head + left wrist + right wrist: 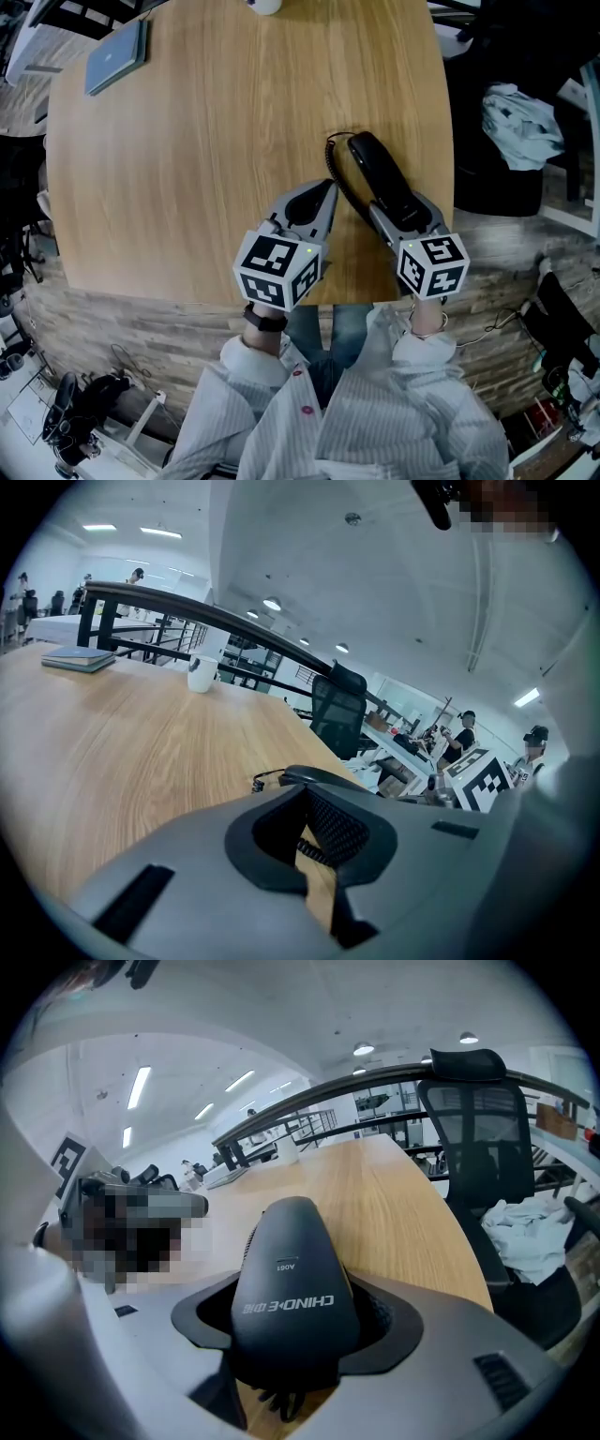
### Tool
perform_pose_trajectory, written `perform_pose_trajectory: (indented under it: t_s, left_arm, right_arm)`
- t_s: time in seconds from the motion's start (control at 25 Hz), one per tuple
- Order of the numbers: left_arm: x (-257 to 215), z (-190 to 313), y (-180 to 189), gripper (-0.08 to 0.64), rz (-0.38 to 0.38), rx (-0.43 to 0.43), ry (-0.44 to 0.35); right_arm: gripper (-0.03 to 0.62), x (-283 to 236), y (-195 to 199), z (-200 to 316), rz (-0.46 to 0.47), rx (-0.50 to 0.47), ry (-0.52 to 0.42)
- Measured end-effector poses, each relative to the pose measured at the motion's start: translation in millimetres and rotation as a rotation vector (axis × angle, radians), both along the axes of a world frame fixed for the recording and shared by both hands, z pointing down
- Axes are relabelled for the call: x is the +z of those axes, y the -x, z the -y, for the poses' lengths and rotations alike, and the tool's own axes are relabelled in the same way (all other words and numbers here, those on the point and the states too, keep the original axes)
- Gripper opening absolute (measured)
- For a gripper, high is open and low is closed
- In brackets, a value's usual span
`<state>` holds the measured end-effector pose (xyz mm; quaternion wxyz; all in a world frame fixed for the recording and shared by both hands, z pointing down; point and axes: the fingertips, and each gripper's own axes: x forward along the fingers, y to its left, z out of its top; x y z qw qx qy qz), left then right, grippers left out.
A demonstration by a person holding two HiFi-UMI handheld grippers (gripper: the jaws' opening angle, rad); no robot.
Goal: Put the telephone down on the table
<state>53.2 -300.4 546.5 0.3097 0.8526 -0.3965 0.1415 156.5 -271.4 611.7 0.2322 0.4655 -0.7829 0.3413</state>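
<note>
Gripping smooth, tapered blk telephone [295,1288]

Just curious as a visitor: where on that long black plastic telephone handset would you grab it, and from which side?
I'd grip the black plastic telephone handset across its narrow sides near the person's end, approaching lengthwise, as the right gripper does. It is long and slim, and its coiled cord trails on the left.
</note>
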Motion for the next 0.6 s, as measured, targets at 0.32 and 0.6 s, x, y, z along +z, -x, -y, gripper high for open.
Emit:
perform_pose_trajectory:
  t_s: [0.32, 0.6]
  left_arm:
    - [9, -5, -2, 0.009, -0.001, 0.005, 0.018]
    - [10, -9, 1, 0.009, -0.001, 0.006, 0.021]
  right_arm:
    - [0.307, 4, 0, 0, -0.021, -0.010, -0.029]
    - [0.307, 13, 5, -6, -0.110, -0.062, -0.009]
